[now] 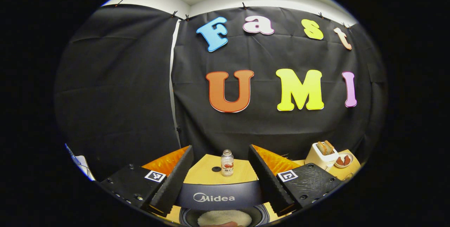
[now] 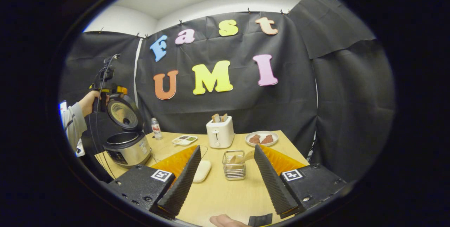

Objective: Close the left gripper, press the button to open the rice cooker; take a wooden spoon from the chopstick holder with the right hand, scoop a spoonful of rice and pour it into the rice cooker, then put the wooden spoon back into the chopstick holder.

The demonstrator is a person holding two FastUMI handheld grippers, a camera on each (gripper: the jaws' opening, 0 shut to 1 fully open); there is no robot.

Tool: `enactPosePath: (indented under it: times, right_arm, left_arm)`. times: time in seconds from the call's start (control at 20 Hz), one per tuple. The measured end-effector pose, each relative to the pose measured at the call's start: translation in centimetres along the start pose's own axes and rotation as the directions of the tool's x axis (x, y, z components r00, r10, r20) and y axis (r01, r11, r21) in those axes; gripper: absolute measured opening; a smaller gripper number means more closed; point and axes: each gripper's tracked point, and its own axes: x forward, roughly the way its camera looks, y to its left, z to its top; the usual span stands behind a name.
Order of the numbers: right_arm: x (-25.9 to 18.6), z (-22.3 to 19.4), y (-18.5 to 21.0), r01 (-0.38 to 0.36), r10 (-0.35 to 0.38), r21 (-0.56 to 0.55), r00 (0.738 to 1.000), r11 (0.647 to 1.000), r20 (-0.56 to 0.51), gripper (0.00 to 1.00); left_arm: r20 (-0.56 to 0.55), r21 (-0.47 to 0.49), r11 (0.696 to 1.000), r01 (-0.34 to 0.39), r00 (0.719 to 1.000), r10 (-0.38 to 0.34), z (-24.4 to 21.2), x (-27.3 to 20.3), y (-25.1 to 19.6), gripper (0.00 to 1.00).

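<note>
The silver rice cooker [image 2: 128,146] stands open at the table's left, its lid [image 2: 123,114] raised upright. A hand [image 2: 88,102] holds my left gripper [image 2: 105,79] just above that lid. In the left gripper view my left gripper [image 1: 220,149] is open, and the lid's dark front band [image 1: 219,196] lies between its fingers. My right gripper [image 2: 227,147] is open above the table. The wire chopstick holder [image 2: 234,166] sits between and beyond its fingers, with a wooden spoon [image 2: 242,157] leaning in it. A white dish [image 2: 203,170] is partly hidden behind one finger.
A white toaster [image 2: 219,132] with bread stands mid-table, and a plate [image 2: 262,138] of brown pieces is to its right. A small bottle [image 2: 155,127] and a flat tray [image 2: 184,139] lie near the back. The booth wall closes in behind and to the right.
</note>
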Motion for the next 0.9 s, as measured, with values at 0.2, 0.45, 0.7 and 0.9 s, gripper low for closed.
enactPosePath:
  times: [0.2, 0.45, 0.7, 0.9]
  right_arm:
    - [-1.7, 0.3, -0.9, 0.015, -0.015, 0.022, 1.000, 1.000, 0.023, 0.95]
    - [-2.9, -0.1, -0.6, -0.004, 0.003, 0.031, 1.000, 1.000, 0.020, 0.95]
    - [-3.4, -0.8, 0.1, -0.021, 0.020, 0.036, 1.000, 0.999, 0.008, 0.95]
    - [-3.4, -1.5, 1.2, -0.041, 0.041, 0.025, 0.999, 0.999, -0.012, 0.95]
  left_arm:
    - [-0.030, -0.003, 1.000, 0.012, 0.999, -0.012, -2.8, -2.7, -0.7, 1.00]
    - [-0.083, -0.019, 1.000, 0.023, 0.996, -0.025, -8.2, -5.6, -1.5, 0.99]
    - [-0.138, -0.036, 0.999, 0.039, 0.990, -0.043, -13.1, -7.8, -1.9, 0.99]
    - [-0.139, -0.031, 0.999, 0.033, 0.990, -0.037, -15.3, -8.6, -2.1, 0.98]
